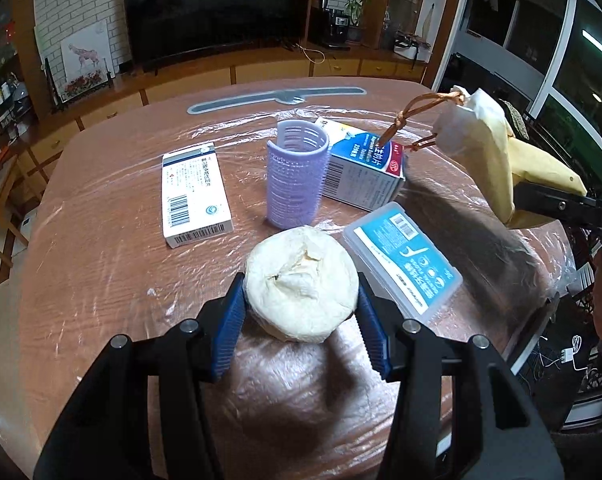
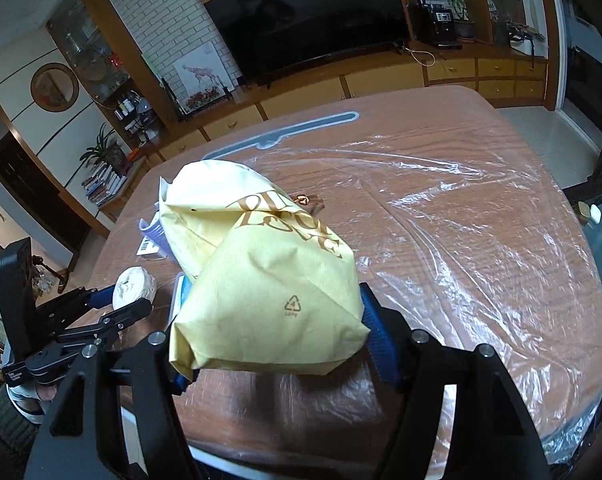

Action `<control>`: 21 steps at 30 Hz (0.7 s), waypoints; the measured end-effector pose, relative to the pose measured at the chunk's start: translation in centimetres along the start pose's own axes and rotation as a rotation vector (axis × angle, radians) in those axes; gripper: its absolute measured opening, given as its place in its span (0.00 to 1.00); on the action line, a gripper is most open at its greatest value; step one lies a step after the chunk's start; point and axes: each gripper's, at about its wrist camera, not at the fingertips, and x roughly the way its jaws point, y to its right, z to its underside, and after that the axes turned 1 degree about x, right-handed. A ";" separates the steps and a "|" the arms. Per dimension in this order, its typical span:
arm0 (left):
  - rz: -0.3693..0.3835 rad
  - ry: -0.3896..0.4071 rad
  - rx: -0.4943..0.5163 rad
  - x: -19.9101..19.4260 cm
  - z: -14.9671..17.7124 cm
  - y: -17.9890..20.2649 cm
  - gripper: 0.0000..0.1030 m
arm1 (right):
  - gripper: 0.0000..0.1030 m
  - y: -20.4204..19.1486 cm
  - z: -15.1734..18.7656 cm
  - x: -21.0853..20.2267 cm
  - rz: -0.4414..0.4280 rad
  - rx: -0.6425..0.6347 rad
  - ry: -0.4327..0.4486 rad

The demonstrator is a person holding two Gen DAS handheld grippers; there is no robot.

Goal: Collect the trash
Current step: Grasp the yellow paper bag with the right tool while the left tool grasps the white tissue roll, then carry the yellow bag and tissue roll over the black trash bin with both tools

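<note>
My left gripper (image 1: 301, 316) is shut on a white paper roll (image 1: 303, 280), its blue pads pressing both sides. The roll hangs a little above the table and casts a shadow below. My right gripper (image 2: 279, 356) is shut on a crumpled yellow paper bag (image 2: 261, 276) with brown lettering. In the left wrist view that bag (image 1: 493, 152) hangs at the right, brown cord handles dangling, with the right gripper (image 1: 557, 204) behind it. The right wrist view shows the left gripper (image 2: 117, 304) and the roll (image 2: 135, 286) at the far left.
On the plastic-wrapped brown table (image 1: 101, 260) stand a purple hair roller (image 1: 295, 176), a white medicine box (image 1: 195, 196), a blue and white medicine box (image 1: 365, 168) and a blue floss-pick case (image 1: 401, 260). The table's right half (image 2: 461, 240) holds only wrinkled film.
</note>
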 end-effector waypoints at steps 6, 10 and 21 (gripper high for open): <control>-0.004 0.010 -0.009 -1.0 0.5 0.4 0.52 | 0.65 0.6 0.6 -1.3 -0.016 -0.002 0.003; -0.006 0.016 -0.015 -1.6 1.1 0.9 0.52 | 0.64 0.7 1.0 -2.0 -0.034 -0.003 -0.002; 0.007 0.027 -0.014 -3.8 2.9 2.4 0.52 | 0.64 0.0 4.0 -4.4 -0.069 -0.043 -0.027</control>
